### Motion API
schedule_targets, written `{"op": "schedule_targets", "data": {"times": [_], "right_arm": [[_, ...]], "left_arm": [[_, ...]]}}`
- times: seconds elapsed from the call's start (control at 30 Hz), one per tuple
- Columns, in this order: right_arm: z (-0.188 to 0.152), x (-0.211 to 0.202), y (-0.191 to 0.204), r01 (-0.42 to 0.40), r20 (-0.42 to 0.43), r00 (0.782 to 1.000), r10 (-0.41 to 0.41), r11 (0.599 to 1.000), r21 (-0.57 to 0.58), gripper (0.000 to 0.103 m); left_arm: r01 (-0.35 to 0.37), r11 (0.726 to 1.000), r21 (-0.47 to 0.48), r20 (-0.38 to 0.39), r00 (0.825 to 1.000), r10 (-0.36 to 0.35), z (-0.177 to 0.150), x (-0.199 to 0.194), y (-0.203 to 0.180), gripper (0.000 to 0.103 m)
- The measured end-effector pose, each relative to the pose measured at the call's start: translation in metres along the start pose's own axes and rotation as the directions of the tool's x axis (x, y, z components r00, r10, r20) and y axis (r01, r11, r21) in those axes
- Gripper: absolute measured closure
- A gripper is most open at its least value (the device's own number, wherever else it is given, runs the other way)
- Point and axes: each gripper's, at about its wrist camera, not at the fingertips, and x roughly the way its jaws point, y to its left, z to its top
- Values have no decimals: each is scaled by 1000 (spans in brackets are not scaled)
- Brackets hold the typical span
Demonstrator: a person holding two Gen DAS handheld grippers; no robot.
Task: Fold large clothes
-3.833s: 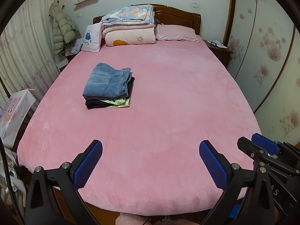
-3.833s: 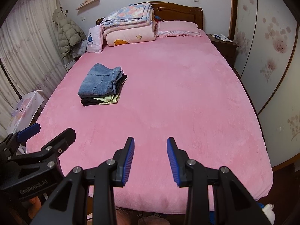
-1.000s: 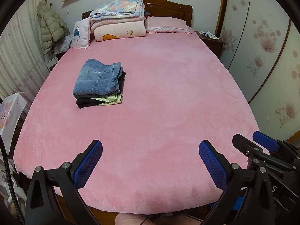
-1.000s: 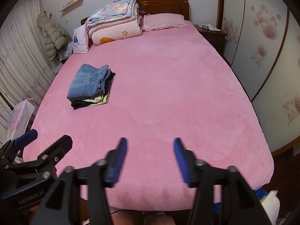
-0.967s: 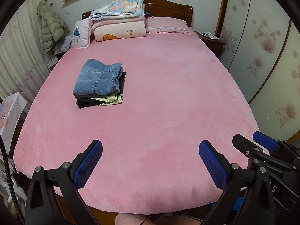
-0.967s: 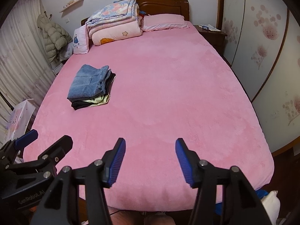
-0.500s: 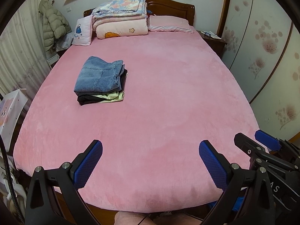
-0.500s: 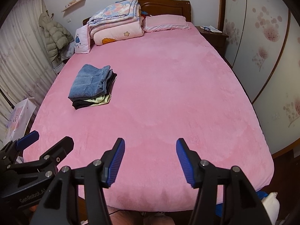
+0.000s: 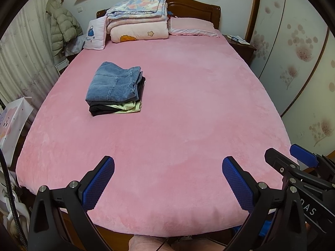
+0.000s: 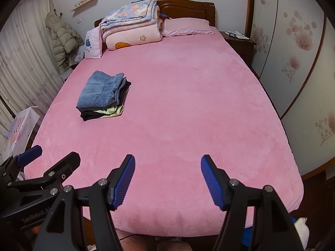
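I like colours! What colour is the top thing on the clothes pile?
Blue denim jeans, clearest in the left wrist view.

Pink bed (image 9: 188, 108), wooden headboard (image 9: 194, 5). Folded quilts (image 9: 138, 21) and pillow (image 9: 191, 26) at head. Puffer jacket (image 9: 61, 26) hanging left; nightstand (image 9: 240, 44) right.

Bed cover (image 9: 188, 108) plain pink, fuzzy look. Folded jeans (image 9: 114, 83) faded blue denim on top of stack; black garment (image 9: 100, 109) under them, pale yellow-green garment (image 9: 128, 107) at near right of stack. Far end: quilt (image 9: 137, 5) with blue, pink and white floral print, over pink blanket (image 9: 139, 32) with orange and yellow star motifs. Pillow (image 9: 191, 26) pink. Headboard (image 9: 194, 5) dark brown wood. Far left jacket (image 9: 62, 28) olive-beige. Right wall panels (image 9: 301, 41) white with dusty pink flower print. Gripper pads (image 9: 98, 185) blue, dotted texture, frames black.
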Motion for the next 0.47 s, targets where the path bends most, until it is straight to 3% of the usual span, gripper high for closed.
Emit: {"op": "schedule_targets", "data": {"times": [0.47], "right_arm": [[-1,-5,-3,-13,5,1000,13,1000,-8,37]], "left_arm": [[-2,1000,-19,15,1000,2,-4,-8,1,1]]}}
